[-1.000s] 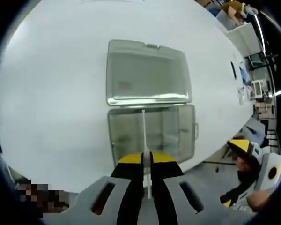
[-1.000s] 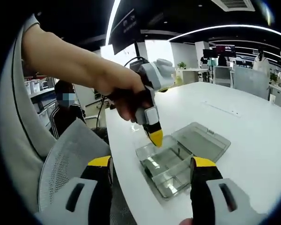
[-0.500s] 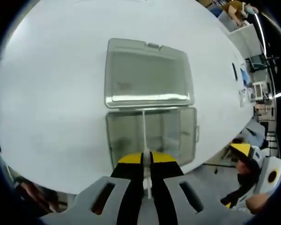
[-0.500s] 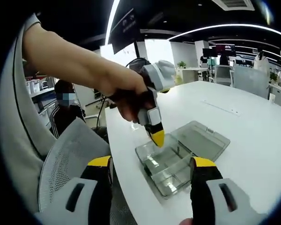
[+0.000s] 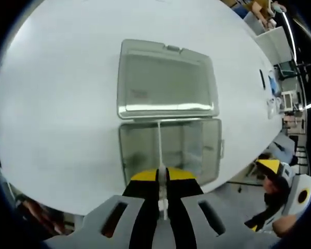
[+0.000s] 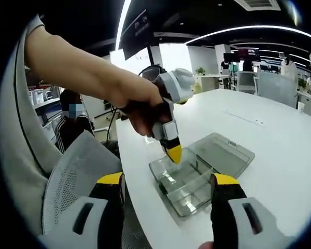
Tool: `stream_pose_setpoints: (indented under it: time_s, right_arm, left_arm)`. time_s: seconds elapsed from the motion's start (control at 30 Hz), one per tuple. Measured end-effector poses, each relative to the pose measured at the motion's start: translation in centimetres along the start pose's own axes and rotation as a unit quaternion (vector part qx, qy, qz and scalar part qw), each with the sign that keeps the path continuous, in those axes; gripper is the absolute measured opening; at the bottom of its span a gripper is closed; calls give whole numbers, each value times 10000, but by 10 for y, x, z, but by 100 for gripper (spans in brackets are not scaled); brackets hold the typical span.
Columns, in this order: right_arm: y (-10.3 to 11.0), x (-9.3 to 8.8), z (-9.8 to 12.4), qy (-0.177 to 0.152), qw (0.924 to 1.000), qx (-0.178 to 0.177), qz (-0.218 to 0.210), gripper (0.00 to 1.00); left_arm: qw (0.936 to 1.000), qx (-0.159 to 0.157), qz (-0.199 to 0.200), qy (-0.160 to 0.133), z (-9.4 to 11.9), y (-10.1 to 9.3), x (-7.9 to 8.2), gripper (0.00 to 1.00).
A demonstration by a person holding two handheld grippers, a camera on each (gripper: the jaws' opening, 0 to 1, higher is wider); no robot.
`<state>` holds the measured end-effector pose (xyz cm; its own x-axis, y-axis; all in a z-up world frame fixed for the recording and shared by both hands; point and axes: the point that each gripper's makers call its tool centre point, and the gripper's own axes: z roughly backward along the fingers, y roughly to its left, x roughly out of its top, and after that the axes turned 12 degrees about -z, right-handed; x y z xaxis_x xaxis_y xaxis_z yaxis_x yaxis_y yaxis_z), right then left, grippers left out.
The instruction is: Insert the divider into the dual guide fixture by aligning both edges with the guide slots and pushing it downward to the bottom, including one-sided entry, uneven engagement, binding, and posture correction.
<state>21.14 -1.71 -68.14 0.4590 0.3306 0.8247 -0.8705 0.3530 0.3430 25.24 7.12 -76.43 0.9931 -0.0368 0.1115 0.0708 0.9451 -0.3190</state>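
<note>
We are holding the thin divider (image 5: 159, 155) tight in our left gripper (image 5: 162, 179) fingers, edge-on above the clear box (image 5: 168, 147); our right gripper (image 6: 166, 187) fingers are waiting wide open nearby.

One clear fixture box (image 5: 168, 150) with one open lid (image 5: 166, 78), one divider (image 5: 159, 148), two tongs (image 5: 162, 179) (image 6: 166, 194), one white bench (image 5: 57, 104), one mesh chair (image 6: 72, 181).

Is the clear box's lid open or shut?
Open: the lid lies flat on the table behind the box.
</note>
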Motion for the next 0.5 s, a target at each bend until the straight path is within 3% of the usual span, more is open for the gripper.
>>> stream_pose_setpoints:
  time_s: [0.5]
  right_arm:
    - [-2,0,1,-15,10000,-25,-28,64]
  left_arm:
    - [10000,35,-7,35,-2,2,-1,1]
